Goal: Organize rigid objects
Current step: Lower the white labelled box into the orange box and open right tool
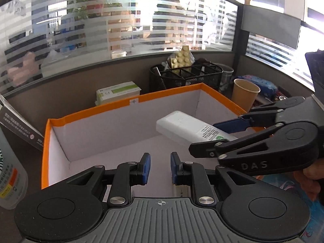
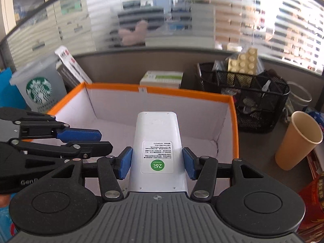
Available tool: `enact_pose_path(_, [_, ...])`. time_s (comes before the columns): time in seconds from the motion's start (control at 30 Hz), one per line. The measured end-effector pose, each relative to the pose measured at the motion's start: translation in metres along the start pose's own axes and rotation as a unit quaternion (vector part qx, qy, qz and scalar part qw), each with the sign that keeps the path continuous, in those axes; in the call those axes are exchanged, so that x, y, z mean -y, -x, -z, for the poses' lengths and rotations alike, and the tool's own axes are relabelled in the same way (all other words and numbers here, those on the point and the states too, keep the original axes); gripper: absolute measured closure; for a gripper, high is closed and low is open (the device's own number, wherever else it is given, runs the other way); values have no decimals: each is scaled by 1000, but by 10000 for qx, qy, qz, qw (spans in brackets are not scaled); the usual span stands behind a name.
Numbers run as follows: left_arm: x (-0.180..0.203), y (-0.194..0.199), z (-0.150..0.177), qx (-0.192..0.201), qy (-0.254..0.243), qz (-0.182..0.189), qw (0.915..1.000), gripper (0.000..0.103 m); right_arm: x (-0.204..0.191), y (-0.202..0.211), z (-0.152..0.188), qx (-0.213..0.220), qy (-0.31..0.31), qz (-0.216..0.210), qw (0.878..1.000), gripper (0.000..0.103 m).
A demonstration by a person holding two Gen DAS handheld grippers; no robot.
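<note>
Frosted, striped glass partitions back a cluttered office worktop (image 2: 261,141).

Item: orange-rimmed cardboard box (image 1: 113,104), white inside, open-topped, at the centre; apparently the collecting bin, otherwise bare inside as far as can be seen.

Item: white remote control (image 2: 157,139), back label with a green "26°" sticker facing up, its far end projecting over the box interior. In the left wrist view the remote control (image 1: 182,128) hangs above the box floor rather than resting on it; judged to be on its way in.

Item: right gripper (image 2: 157,163), blue fingers (image 2: 125,165) set either side of the remote's body. Whether the pads press the casing or stand just off it I cannot tell, though nothing else visibly supports the remote.

Item: left gripper (image 1: 160,169), fingers narrowly parted and holding nothing, poised over the near edge of the box, likely waiting its turn.

Surroundings, behind and beside the box: black mesh desk organiser (image 2: 253,103) holding cream building bricks (image 2: 246,63); brown paper cup (image 2: 297,139) on the right; Starbucks tumbler (image 2: 37,87) on the left; green-and-white carton (image 2: 162,79) against the partition.
</note>
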State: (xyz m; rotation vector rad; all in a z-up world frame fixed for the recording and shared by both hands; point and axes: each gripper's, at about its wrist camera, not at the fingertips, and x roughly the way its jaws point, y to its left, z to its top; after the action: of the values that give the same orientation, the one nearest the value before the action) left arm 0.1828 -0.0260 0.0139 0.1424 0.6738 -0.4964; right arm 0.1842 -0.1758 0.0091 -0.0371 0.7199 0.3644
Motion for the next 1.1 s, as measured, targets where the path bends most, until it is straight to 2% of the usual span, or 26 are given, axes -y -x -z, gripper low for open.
enact_pose_path(0.2, [0, -1, 5, -28, -108, -124, 9999, 84, -6, -19, -1, -403, 348, 110, 9985, 53])
enact_pose_path(0.37, [1, -1, 7, -36, -239, -264, 9994, 84, -5, -31, 1, -691, 409, 122, 9967, 53])
enact_pose_path(0.57, [2, -3, 11, -31, -346, -324, 9989, 83, -12, -40, 0, -1169, 768, 292, 9897, 53])
enact_pose_path(0.8, [2, -4, 12, 18, -389, -348, 9986, 81, -12, -47, -2, -1566, 779, 305, 9841, 53])
enact_pose_path(1.1, [-1, 8, 15, 51, -301, -434, 9986, 79, -20, -46, -2, -1701, 818, 568, 9804, 51])
